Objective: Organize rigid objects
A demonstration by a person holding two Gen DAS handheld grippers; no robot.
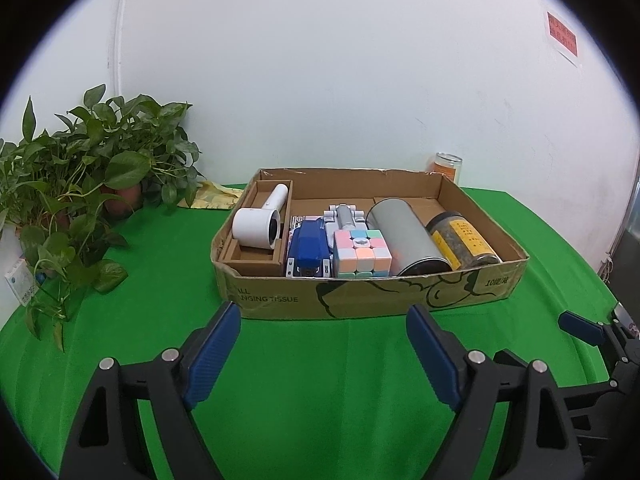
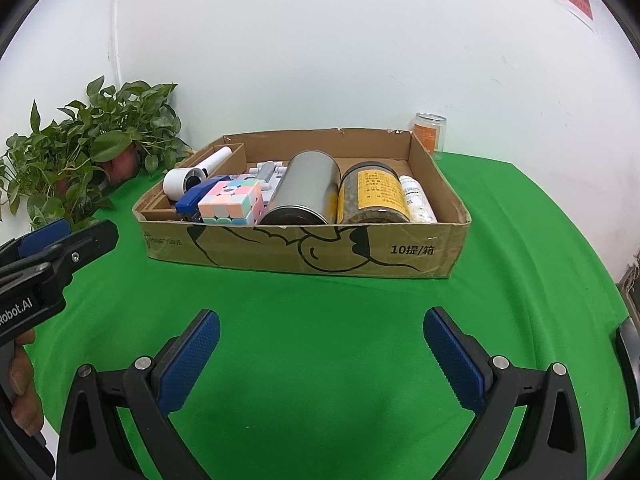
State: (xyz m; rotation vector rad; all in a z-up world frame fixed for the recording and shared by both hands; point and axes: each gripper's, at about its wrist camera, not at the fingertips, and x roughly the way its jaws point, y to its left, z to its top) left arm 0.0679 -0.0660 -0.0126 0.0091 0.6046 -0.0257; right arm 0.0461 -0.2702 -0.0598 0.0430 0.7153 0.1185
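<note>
1. We see our left gripper (image 1: 323, 330) at the bottom of the left wrist view, its blue pads spread wide apart with only green cloth (image 1: 160, 280) between them.
2. Our right gripper (image 2: 321, 334) sits at the bottom of the right wrist view, likewise spread wide and holding nothing.
3. The cardboard box (image 2: 304, 250) stands mid-frame on the cloth, beyond both grippers and apart from them.
4. Inside it, from left to right, we find a white handheld device (image 1: 258, 226) in its own compartment, a blue stapler (image 1: 308, 250), a pastel cube (image 1: 362, 254), a metal canister (image 2: 306, 188) lying on its side, a yellow-labelled jar (image 2: 374, 194) and a small white bottle (image 2: 416, 198).
5. A potted plant (image 1: 80, 168) fills the left edge; a clear jar (image 2: 430, 132) stands behind the box, upper right.
</note>
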